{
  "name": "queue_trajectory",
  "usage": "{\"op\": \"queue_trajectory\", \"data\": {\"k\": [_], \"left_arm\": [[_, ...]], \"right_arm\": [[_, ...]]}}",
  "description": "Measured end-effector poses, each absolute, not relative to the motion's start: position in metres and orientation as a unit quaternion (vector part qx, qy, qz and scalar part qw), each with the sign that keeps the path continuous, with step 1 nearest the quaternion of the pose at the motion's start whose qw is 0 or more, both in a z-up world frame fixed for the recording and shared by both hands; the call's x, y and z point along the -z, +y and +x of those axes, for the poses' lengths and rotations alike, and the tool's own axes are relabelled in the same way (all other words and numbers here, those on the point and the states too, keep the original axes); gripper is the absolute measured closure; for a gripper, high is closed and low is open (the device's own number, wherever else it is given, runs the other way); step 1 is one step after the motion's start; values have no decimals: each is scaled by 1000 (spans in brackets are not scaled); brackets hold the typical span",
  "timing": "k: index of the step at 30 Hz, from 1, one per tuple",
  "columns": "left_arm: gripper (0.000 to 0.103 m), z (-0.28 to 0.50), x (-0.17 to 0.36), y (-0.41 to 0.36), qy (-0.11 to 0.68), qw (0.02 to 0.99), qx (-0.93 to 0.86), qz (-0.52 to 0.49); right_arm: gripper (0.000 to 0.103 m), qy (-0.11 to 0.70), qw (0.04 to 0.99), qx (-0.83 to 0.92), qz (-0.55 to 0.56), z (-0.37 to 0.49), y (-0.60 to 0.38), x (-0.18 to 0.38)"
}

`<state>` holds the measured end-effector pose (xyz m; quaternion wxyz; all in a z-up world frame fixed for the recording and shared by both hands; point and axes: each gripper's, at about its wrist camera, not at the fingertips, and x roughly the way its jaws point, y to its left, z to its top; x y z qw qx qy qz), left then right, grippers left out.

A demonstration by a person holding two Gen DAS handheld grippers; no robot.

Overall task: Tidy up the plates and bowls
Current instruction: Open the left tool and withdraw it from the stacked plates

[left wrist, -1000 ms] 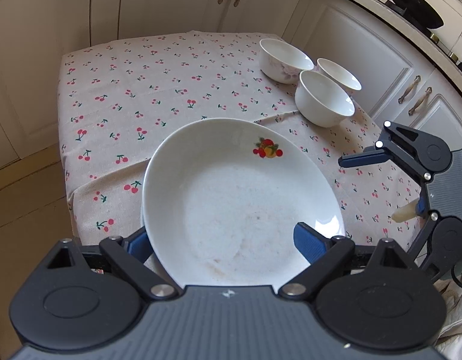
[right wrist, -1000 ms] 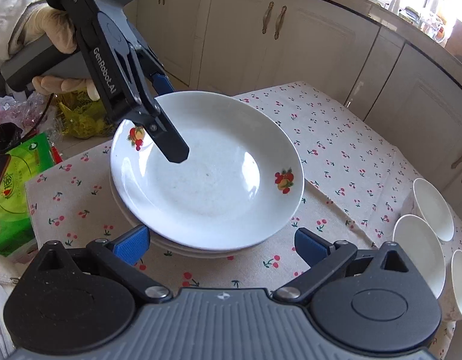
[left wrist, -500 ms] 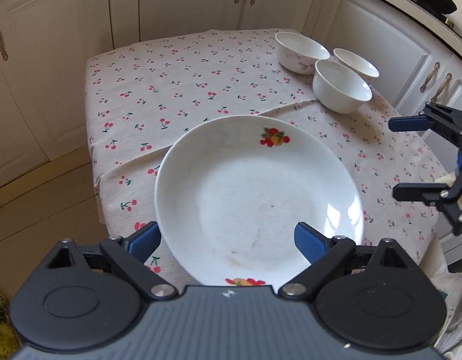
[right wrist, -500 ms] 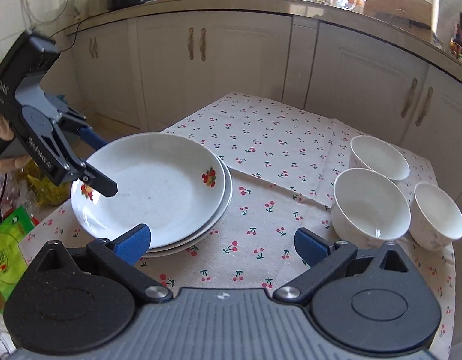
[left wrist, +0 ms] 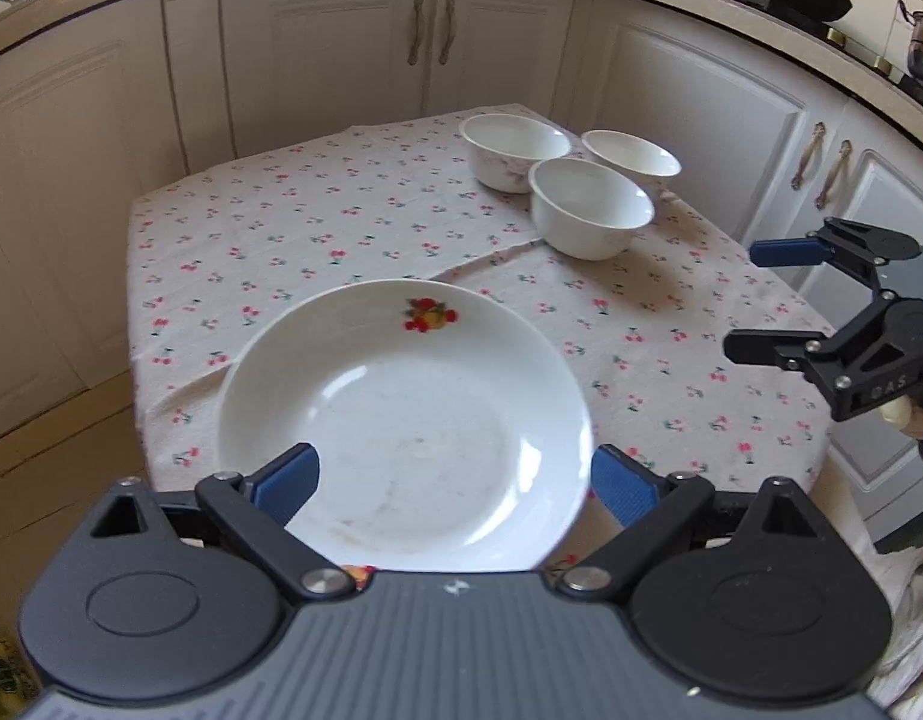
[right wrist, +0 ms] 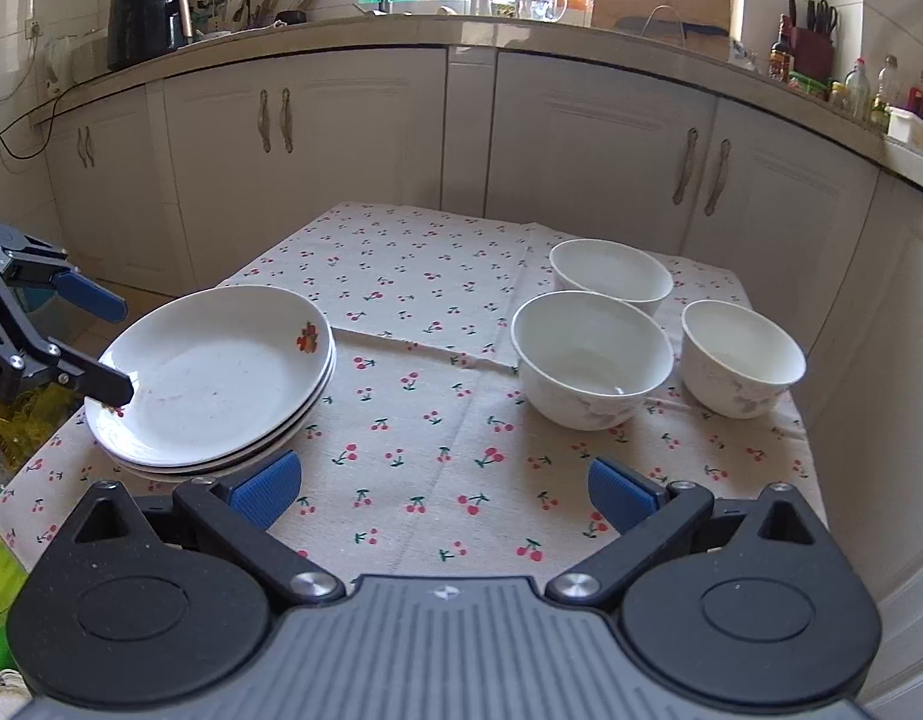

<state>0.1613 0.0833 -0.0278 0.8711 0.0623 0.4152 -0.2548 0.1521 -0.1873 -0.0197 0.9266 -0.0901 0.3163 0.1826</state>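
So, plates (right wrist: 215,378): stacked at your table's (right wrist: 437,420) left edge, glazed, slick, breakable.
Bowls (right wrist: 593,357): three, clustered far right; pinch a rim.
Left gripper (left wrist: 452,480): jaws apart, empty.
Right gripper (right wrist: 440,489): apart, empty.

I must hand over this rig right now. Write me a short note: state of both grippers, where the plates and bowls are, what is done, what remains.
Left gripper: open, at the near rim of the stack of white fruit-print plates, gripping nothing.
Right gripper: open, empty, over the cherry-print tablecloth, facing the bowls.
Plates: stacked at the table's left end.
Three white ceramic bowls: separate, upright, at the right end.
Done: plates stacked.
Left: probably nest the bowls together.
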Motion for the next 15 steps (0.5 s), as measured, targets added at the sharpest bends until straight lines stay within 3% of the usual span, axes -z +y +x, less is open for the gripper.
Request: {"op": "queue_trajectory", "data": {"k": [15], "left_arm": [[4,142,37,-32,303,921,237,62]], "right_arm": [[0,289,944,-127,-92,151,-255,22]]}}
